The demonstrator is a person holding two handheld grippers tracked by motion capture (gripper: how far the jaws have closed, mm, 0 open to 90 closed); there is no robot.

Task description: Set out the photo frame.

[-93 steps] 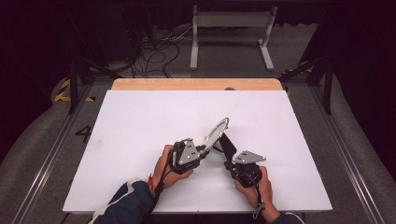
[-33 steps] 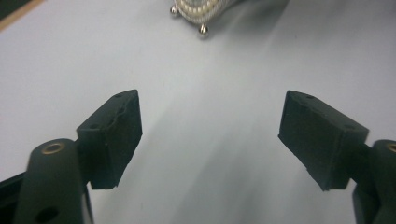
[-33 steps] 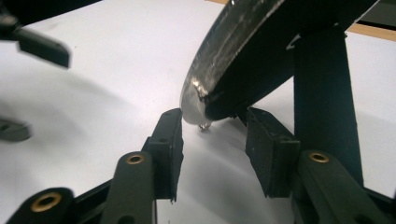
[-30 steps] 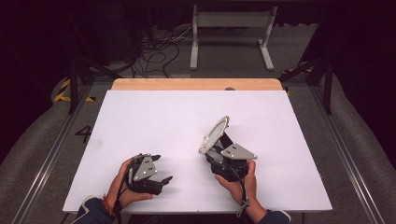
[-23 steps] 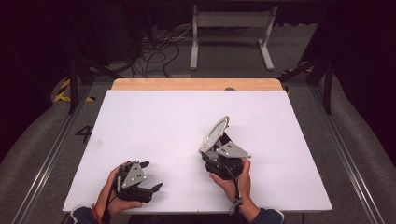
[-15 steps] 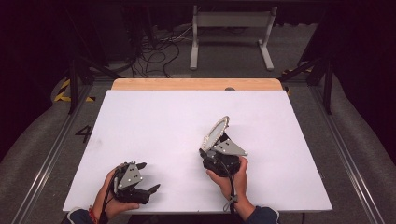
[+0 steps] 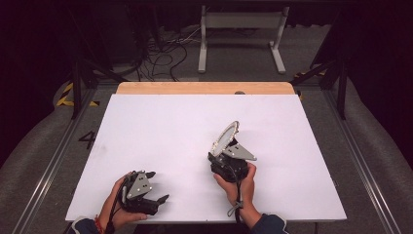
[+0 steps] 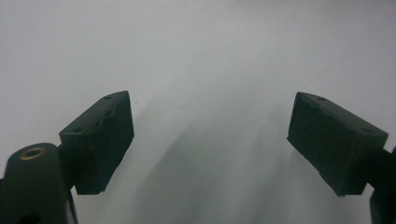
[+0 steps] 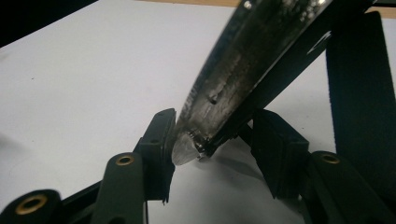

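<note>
The right tool, lower centre, is clamped on a silvery oval metal plate. The left tool, lower left, gapes apart over the bare white worktop.

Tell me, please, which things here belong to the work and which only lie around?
In the job: silvery oval object, between the pads of the right gripper, whose jaws have just been closing; left gripper, open and holding nothing; white table sheet.
Lying about: floor cables; white stand; wooden board.
</note>
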